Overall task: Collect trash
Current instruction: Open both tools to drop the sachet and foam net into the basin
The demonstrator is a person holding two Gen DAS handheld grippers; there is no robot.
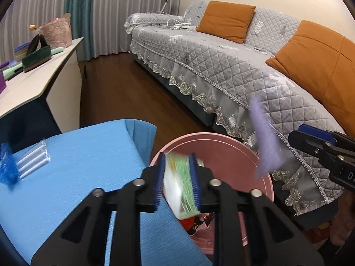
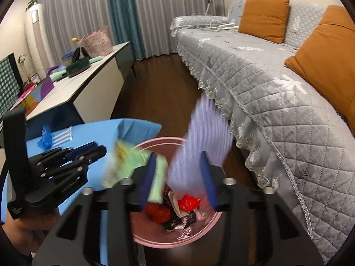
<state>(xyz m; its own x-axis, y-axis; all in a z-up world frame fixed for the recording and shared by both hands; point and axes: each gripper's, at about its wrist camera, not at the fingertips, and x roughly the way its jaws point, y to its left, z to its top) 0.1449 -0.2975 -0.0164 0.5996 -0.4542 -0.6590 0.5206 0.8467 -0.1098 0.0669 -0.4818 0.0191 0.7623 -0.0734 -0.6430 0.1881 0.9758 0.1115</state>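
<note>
Left gripper (image 1: 177, 177): jaws parted, blurred green-white packet (image 1: 180, 184) loose between them
Right gripper (image 2: 179, 179): released, blurred purple wrapper (image 2: 199, 146) in its gap
Both pieces: over pink bin (image 1: 233, 143)

You have a pink bin (image 2: 155, 237) beside the blue bench (image 1: 77, 166); red trash (image 2: 188, 201) inside, grey quilted sofa (image 1: 221, 66) behind.

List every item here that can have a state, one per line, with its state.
Left gripper: jaws open, green and white packet blurred between them.
Right gripper: jaws open, purple wrapper blurred between them.
Pink bin: open, upright, holding red and dark trash.
Blue bag: crumpled on the blue tablecloth.
Straw pack: sealed, lying flat on the cloth.
</note>
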